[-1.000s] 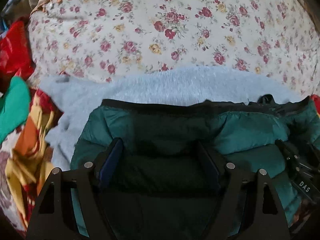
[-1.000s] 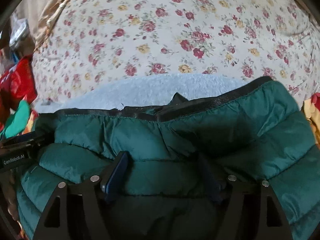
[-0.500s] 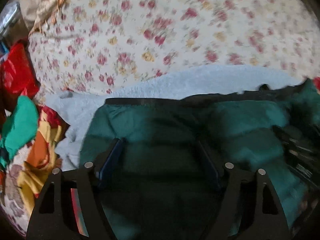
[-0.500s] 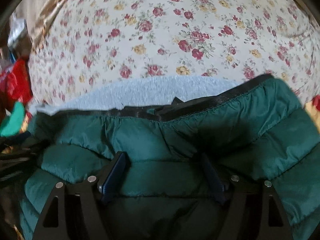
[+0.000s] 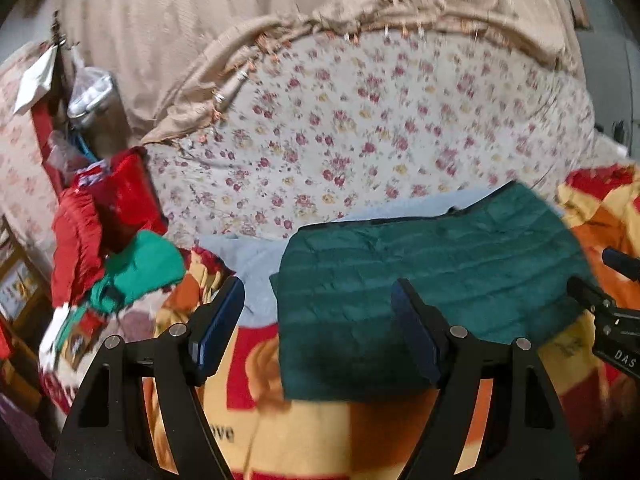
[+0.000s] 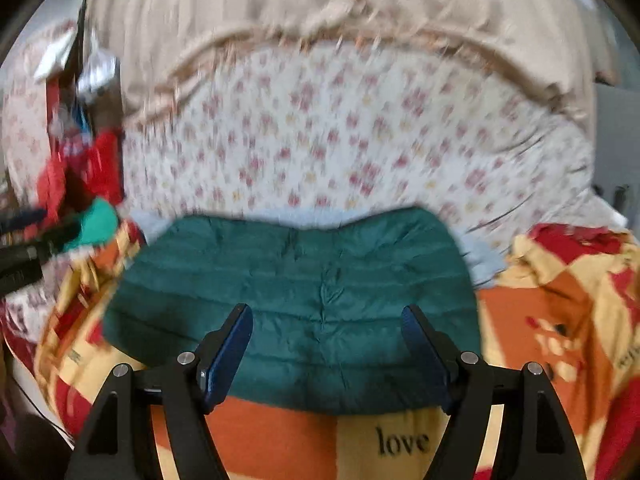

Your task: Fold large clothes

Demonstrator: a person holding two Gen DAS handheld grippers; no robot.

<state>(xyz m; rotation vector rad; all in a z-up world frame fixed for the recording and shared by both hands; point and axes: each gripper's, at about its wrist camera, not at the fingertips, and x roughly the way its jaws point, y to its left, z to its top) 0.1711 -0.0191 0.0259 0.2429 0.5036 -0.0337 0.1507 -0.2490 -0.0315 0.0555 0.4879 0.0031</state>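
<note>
A dark green quilted jacket (image 5: 424, 280) lies folded flat on an orange, yellow and red blanket (image 5: 304, 432). It also shows in the right wrist view (image 6: 304, 292). My left gripper (image 5: 318, 300) is open and empty, held above the jacket's left front edge. My right gripper (image 6: 326, 328) is open and empty, held above the jacket's near edge. The right gripper also shows at the right edge of the left wrist view (image 5: 612, 312). A pale blue fleece (image 5: 248, 256) pokes out from under the jacket.
A floral sheet (image 5: 360, 128) covers the bed behind the jacket, with a beige curtain (image 5: 240, 12) above it. Red and green clothes (image 5: 108, 240) are piled at the left. The blanket (image 6: 560, 320) is bunched up at the right.
Both grippers have let go of the green jacket, opened and pulled back and up. The jacket now lies folded on the blanket and more of the room shows.
</note>
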